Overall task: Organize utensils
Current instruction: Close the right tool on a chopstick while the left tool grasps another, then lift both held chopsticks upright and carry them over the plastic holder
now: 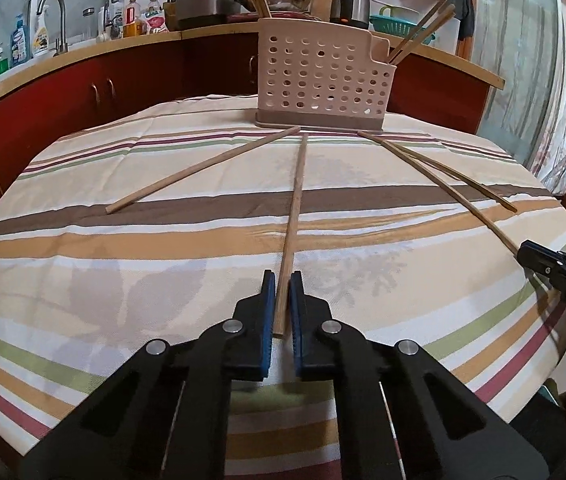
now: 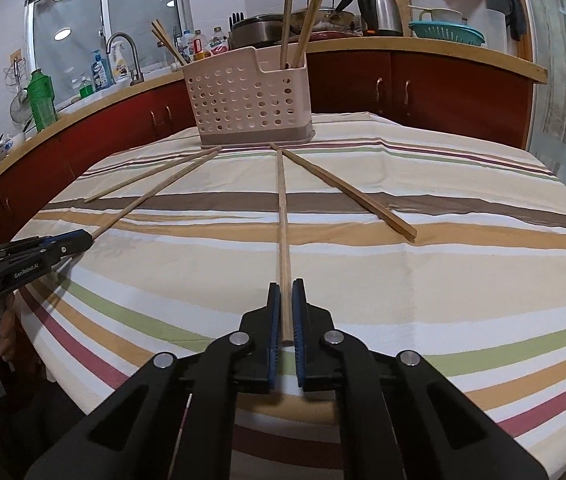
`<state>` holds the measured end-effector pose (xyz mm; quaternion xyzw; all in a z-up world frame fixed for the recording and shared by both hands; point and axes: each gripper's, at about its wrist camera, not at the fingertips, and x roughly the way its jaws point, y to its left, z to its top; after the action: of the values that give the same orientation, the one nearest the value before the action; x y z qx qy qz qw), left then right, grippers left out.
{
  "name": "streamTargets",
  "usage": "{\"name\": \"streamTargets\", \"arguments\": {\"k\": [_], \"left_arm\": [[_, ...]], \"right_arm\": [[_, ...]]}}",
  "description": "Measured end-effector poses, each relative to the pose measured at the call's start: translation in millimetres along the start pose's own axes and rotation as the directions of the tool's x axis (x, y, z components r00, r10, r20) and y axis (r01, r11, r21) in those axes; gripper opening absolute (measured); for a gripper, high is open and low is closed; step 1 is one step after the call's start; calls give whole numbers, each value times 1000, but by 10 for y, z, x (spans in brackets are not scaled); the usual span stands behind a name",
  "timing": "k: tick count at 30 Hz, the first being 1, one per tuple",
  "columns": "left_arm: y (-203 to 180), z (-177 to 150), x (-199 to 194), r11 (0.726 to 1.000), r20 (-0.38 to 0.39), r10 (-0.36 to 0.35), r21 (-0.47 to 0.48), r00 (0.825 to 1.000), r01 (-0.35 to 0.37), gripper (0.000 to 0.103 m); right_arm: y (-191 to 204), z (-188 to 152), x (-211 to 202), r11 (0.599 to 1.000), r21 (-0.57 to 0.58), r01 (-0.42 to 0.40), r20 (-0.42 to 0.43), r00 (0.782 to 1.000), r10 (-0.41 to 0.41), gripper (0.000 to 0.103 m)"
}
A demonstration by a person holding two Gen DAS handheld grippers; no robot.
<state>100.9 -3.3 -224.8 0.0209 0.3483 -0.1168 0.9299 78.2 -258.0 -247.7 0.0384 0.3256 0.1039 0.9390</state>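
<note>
1. Striped cloth in cream, brown and green covers the round table (image 1: 83,280); I expect it to bunch if a stick is dragged, so I would lift rather than slide.
2. At the far edge stands the pale pink perforated plastic utensil holder (image 1: 323,80), some chopsticks already upright in it. It looks light and could tip if knocked.
3. My left gripper (image 1: 282,280) is clamped on the near end of the middle wooden chopstick (image 1: 297,200), which lies pointing at the holder.
4. My right gripper (image 2: 286,288) is likewise closed on another long wooden chopstick (image 2: 281,208).
5. Both sticks look stiff, light and smooth; held at the very end, they may pivot between the pads.
6. Two loose chopsticks remain, one (image 1: 203,168) to the left and one (image 2: 347,192) to the right.
</note>
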Motion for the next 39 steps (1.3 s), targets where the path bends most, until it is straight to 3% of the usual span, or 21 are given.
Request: {"name": "streamTargets", "arguments": {"k": [6, 14, 26, 39], "left_arm": [[7, 14, -78, 1000, 24, 6, 5, 1000, -6, 7], [21, 157, -388, 1000, 125, 18, 6, 992, -19, 7], [85, 494, -879, 999, 299, 34, -21, 954, -29, 7], [97, 907, -928, 1000, 366, 28, 0, 930, -30, 7]], "right_arm": [[21, 36, -101, 1000, 3, -3, 30, 1000, 3, 7], [75, 213, -363, 1000, -1, -3, 112, 994, 3, 7], [157, 545, -682, 1000, -19, -11, 226, 974, 15, 7], [248, 1012, -631, 998, -62, -25, 300, 953, 43, 7]]}}
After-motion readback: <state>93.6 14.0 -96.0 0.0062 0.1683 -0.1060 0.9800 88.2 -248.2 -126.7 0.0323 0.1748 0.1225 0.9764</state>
